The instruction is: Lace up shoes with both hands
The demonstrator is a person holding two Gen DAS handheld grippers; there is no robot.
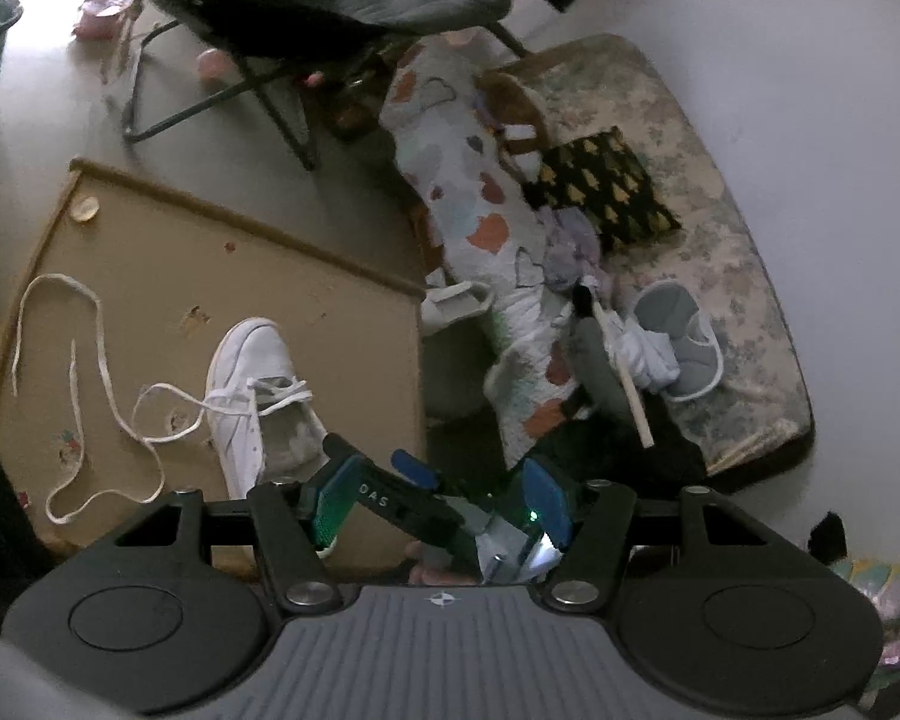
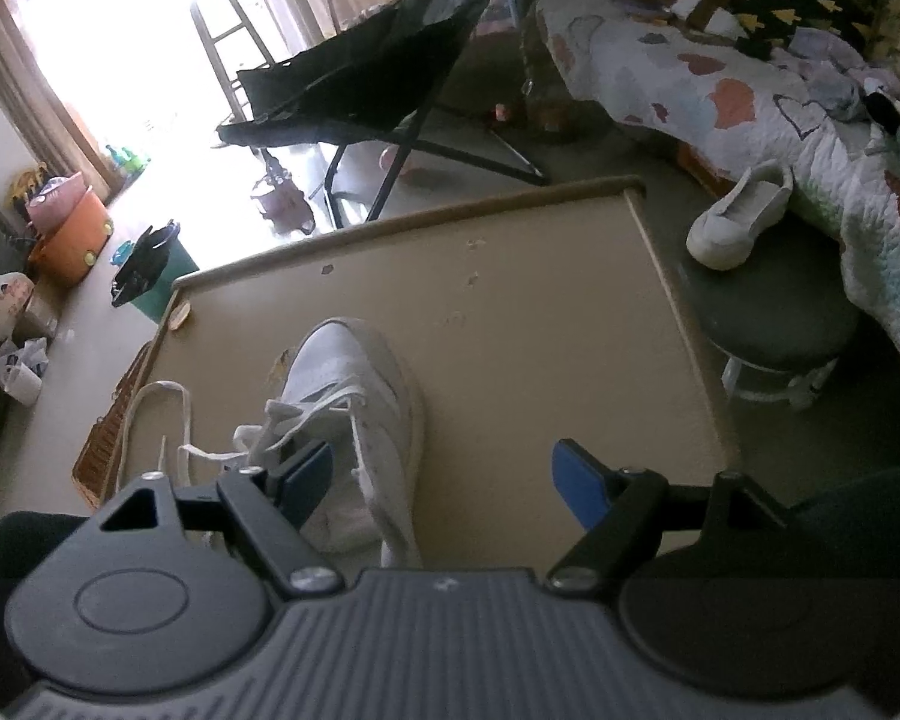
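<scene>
A white sneaker (image 1: 258,396) lies on the tan table (image 1: 150,252), toe pointing away, with its upper eyelets threaded. Its white lace (image 1: 90,390) trails in loose loops across the table to the left. My left gripper (image 1: 438,498) hangs open above the table's near edge, right of the sneaker's heel, holding nothing. Beyond its fingers I see my right gripper (image 1: 378,456). In the right wrist view the sneaker (image 2: 354,420) sits just ahead of the open right gripper (image 2: 444,480). The left finger (image 2: 306,474) hovers over the shoe's opening, and nothing is gripped.
A second white shoe (image 2: 738,216) rests on a round green stool (image 2: 774,312) right of the table. A quilt-covered bed (image 1: 468,228) lies beyond. A black folding chair (image 2: 366,90) stands behind the table, and a wicker basket (image 2: 108,438) sits on the floor at its left.
</scene>
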